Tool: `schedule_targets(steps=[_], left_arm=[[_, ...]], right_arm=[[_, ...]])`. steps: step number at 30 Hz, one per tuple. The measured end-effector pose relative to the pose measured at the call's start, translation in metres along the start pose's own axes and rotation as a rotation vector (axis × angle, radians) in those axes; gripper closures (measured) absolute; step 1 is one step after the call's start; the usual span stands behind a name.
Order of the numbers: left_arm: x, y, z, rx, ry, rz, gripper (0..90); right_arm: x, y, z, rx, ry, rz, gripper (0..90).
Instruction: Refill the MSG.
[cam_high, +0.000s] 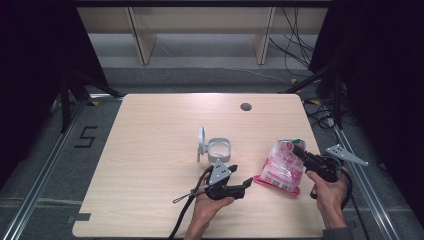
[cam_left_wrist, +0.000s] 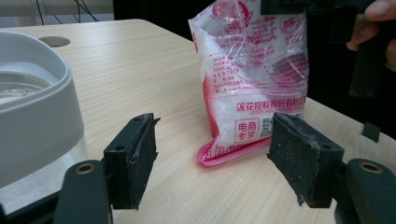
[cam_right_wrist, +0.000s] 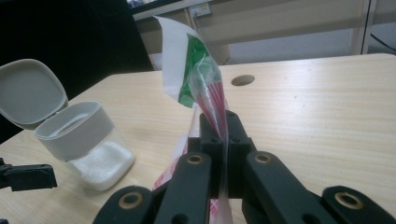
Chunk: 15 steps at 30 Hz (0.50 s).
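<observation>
Pale wood-grain tabletop (cam_high: 150, 150) stands on a grey floor, with dark curtains at both sides, a light wooden frame beyond the far edge and a round cable hole (cam_high: 245, 106) near that edge.

Bag (cam_high: 281, 166): a pink-and-white printed plastic pouch of white granules, located toward the right edge of the tabletop, about midway between the near and far edges. Its long axis runs from the sealed pink bottom hem, which rests on the tabletop and points toward the near edge, up to the top, which is raised and points toward the far right. In the left gripper view the bag (cam_left_wrist: 252, 70) stands tilted, printed face toward the camera. Readable print includes red Chinese characters, the line "LOTUS HOLDINGS", a boxed label reading "电商专享" and a small QR code beside it. The smaller text is too fine to read.

Right tongs (cam_high: 300, 151): closed on the top edge of the bag; in the right gripper view the film, with its green and white corner, rises pinched between the two pads (cam_right_wrist: 212, 140).

Left tongs (cam_high: 242, 186): wide apart, nothing between the pads (cam_left_wrist: 135, 154), aimed at the lower end of the bag, near but not touching.

Container (cam_high: 218, 149): white-rimmed, clear-walled, hinged lid (cam_high: 201, 142) standing open, near the tabletop centre, left of the bag and apart from it.
</observation>
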<state>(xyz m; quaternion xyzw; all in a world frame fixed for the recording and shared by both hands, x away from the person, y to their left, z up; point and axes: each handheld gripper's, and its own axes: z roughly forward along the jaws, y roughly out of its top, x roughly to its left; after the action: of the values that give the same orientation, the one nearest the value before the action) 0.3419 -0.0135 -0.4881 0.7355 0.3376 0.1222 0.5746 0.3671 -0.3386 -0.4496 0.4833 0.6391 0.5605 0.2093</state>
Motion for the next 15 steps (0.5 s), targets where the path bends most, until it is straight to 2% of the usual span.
schedule_targets(steps=[2,4,5,7,11,12,13,15], left_arm=[[-0.001,0.0,0.001,0.002,-0.007,-0.003,31.4],[-0.001,0.0,0.001,0.005,-0.008,0.005,31.4],[-0.001,0.0,0.001,0.004,-0.004,0.002,31.5],[-0.001,0.0,0.001,0.001,-0.008,0.004,31.6],[-0.001,0.0,0.001,0.005,-0.009,0.006,31.6],[-0.001,0.0,0.001,0.005,-0.006,0.002,31.6],[-0.002,0.0,0.001,-0.003,-0.011,-0.008,31.6],[0.0,0.0,0.001,0.005,-0.007,0.004,31.5]], right_arm=[[-0.002,-0.002,0.002,-0.008,0.0,0.003,90.0],[-0.002,-0.002,0.002,0.018,-0.01,-0.001,90.0],[-0.003,-0.001,0.002,0.026,-0.025,-0.026,89.9],[-0.004,-0.003,0.004,0.039,-0.021,-0.005,89.8],[-0.008,-0.008,0.006,0.055,-0.051,0.025,89.6],[-0.012,-0.009,0.007,0.05,-0.042,0.011,89.4],[-0.013,-0.009,0.007,0.046,-0.055,-0.005,89.3],[-0.013,-0.012,0.009,0.063,-0.059,0.038,89.1]])
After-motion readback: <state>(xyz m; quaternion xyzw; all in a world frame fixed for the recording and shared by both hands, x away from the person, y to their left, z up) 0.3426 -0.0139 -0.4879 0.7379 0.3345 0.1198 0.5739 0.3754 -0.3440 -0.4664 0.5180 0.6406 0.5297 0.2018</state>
